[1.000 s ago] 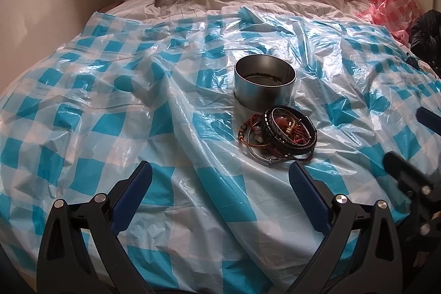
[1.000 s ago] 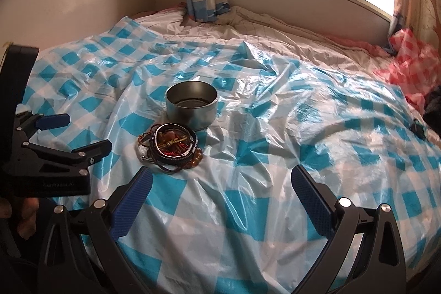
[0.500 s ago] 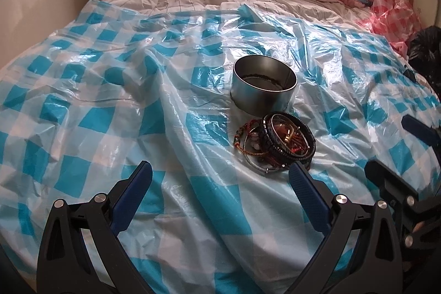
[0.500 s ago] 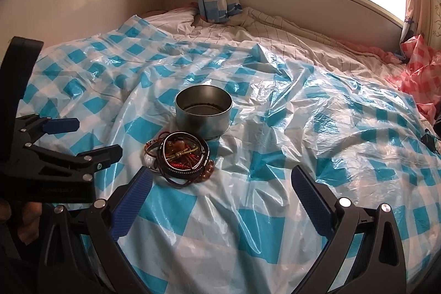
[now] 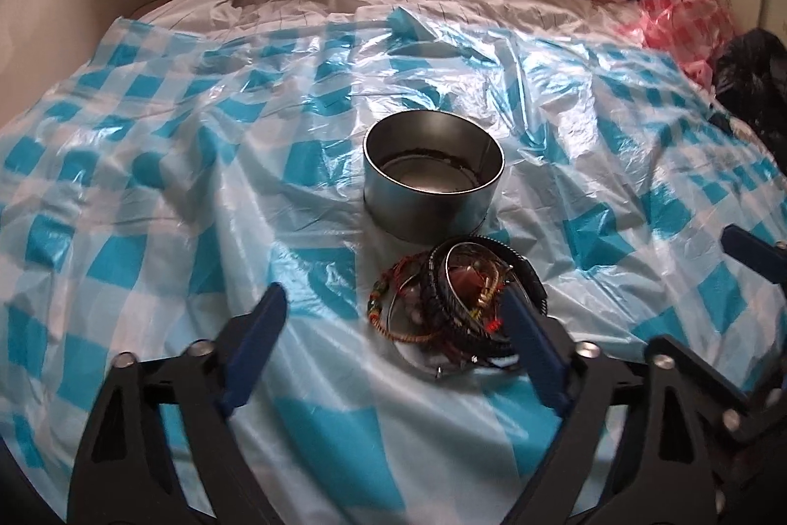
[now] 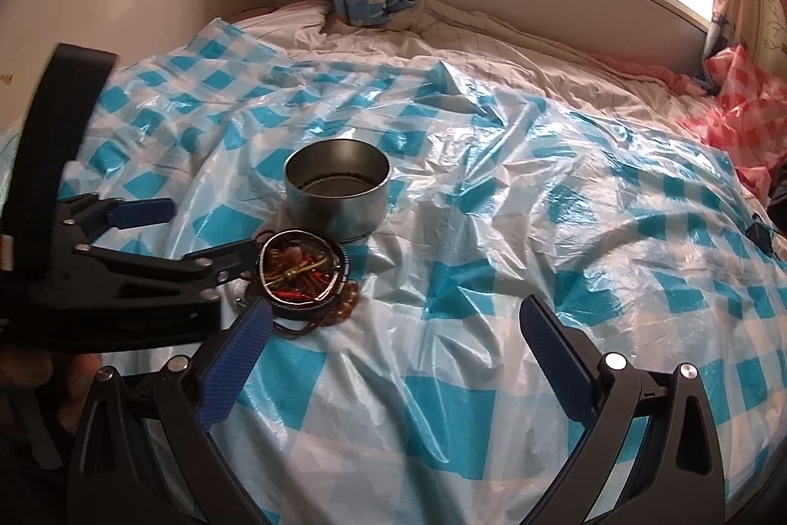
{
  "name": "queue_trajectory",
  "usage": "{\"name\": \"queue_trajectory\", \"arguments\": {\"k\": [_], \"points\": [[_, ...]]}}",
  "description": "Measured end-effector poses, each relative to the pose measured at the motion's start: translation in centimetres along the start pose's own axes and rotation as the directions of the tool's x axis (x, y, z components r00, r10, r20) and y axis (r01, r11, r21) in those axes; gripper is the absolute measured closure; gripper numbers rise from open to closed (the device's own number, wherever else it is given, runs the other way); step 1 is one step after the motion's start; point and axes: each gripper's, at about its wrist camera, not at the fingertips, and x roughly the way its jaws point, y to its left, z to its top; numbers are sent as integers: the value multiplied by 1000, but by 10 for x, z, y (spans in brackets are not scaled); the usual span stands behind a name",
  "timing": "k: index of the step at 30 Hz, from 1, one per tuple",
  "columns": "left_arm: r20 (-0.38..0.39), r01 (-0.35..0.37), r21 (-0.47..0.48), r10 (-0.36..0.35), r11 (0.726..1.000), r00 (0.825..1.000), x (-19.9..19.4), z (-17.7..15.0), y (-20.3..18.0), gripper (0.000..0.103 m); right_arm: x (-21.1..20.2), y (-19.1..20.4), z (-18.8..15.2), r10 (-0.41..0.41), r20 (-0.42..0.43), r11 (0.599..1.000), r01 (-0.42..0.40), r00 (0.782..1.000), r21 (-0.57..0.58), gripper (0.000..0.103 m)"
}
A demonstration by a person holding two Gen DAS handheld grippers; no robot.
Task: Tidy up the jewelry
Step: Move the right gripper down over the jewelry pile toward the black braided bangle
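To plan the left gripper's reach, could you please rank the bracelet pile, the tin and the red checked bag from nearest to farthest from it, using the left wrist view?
1. Bracelet pile: just ahead of the left gripper, by its right-hand finger.
2. Tin: directly behind the pile, centre.
3. Red checked bag: far right, by the wall.

Glossy crinkled plastic sheet under a smooth, dull-sheened metal tin and beaded, corded bracelets

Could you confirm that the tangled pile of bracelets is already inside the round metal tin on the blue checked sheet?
Not quite: the tangled pile of bracelets lies on the blue checked plastic sheet in front of the round metal tin, not inside, as the left wrist view shows.
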Motion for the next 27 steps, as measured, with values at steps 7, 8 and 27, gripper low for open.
{"name": "queue_trajectory", "arguments": {"k": [7, 8, 27], "points": [[-29, 2, 40, 0, 999, 1000, 22, 6, -12, 60, 1, -2, 0, 7, -2, 1000, -7, 1000, 5, 6], [-39, 4, 46, -2, 999, 999, 25, 6, -13, 63, 1, -1, 0, 8, -2, 1000, -8, 1000, 6, 6], [3, 144, -172, -145, 975, 989, 19, 5, 29, 100, 5, 4, -1, 39, -11, 999, -39, 999, -2, 6]]}}
